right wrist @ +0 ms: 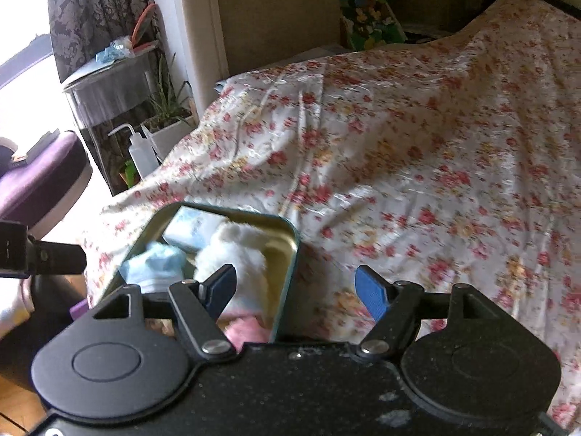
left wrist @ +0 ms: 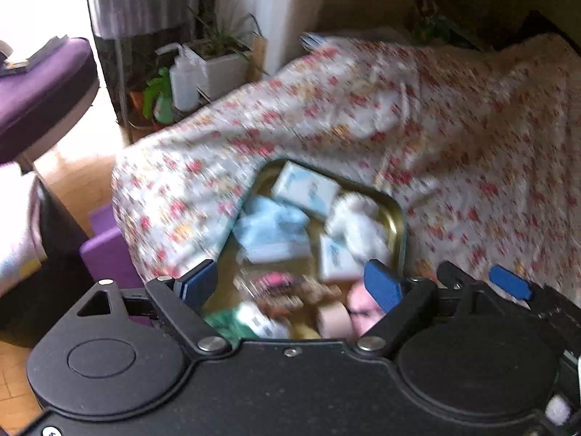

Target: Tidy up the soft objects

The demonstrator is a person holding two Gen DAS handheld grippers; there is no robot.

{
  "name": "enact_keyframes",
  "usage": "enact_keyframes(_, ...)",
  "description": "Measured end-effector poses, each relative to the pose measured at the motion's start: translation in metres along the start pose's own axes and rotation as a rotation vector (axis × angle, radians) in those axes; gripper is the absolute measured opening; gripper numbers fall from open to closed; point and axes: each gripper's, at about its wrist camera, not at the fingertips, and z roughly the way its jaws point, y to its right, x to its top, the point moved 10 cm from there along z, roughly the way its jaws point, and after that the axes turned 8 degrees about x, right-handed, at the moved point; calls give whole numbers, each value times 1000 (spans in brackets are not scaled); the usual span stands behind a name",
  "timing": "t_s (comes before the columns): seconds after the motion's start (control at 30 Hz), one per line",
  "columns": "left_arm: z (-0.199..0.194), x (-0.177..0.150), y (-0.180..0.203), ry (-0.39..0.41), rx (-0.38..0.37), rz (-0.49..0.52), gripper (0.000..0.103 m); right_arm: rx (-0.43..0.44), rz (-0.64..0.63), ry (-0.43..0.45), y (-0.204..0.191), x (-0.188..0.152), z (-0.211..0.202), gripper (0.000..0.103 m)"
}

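Both tools hang over the near edge of the bed, and neither holds anything. The left hand-held gripper [left wrist: 290, 283] has its jaws spread wide over the open tin [left wrist: 397, 218], with nothing pinched between them; the right hand-held gripper [right wrist: 296, 287] is also spread, straddling the tin's right wall and empty.

The step in hand looks like choosing a piece to lift out of the tin, which sits on the floral bedspread [right wrist: 417, 167] by the bed's near-left corner. Inside lie, nearest, a pink soft item [left wrist: 359, 307] and a roll of tape [left wrist: 334, 318], then pale blue cloth [left wrist: 270, 230], a white fluffy piece [right wrist: 236, 250] and a tissue pack [left wrist: 303, 189] at the far end (blur hides finer detail).

The next move calls for lowering one tool onto a single item and closing gently; the crowded pile and the tin's raised rim could get in the way.

Beyond the bed's left edge stand a squeeze bottle [right wrist: 139, 154], a potted plant [right wrist: 169, 120] and a purple seat [left wrist: 43, 83].
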Motion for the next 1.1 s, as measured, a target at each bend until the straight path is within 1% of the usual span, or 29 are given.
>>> enact_keyframes(0.1, -2, -18, 12, -3, -2, 28, 84, -18, -1, -8, 11, -14, -8, 72)
enact_keyframes(0.23, -3, -28, 21, 29, 51, 78, 85, -41, 11, -16, 26, -30, -14, 72)
enact_keyframes(0.33, -3, -33, 20, 60, 93, 74, 85, -42, 32, -18, 35, -38, -17, 72)
enact_keyframes(0.4, -1, -38, 19, 56, 98, 67, 89, -38, 41, -17, 39, -42, -18, 72)
enact_keyframes(0.47, 1, -43, 18, 57, 101, 57, 89, -33, 49, -15, 41, -43, -18, 72)
enact_keyframes(0.57, 3, -49, 18, 76, 143, 72, 90, -30, 62, -17, 45, -44, -17, 72)
enact_keyframes(0.63, 6, -54, 20, 66, 167, 92, 90, -28, 64, -17, 46, -44, -17, 72)
enact_keyframes(0.77, 10, -59, 21, 35, 178, 115, 90, -36, 58, -17, 45, -45, -17, 72)
enact_keyframes(0.9, 7, -58, 16, 43, 186, 95, 90, -40, 48, -18, 42, -45, -16, 73)
enact_keyframes(1.1, 10, -59, 8, 21, 184, 72, 91, -48, 32, -39, 40, -50, -10, 73)
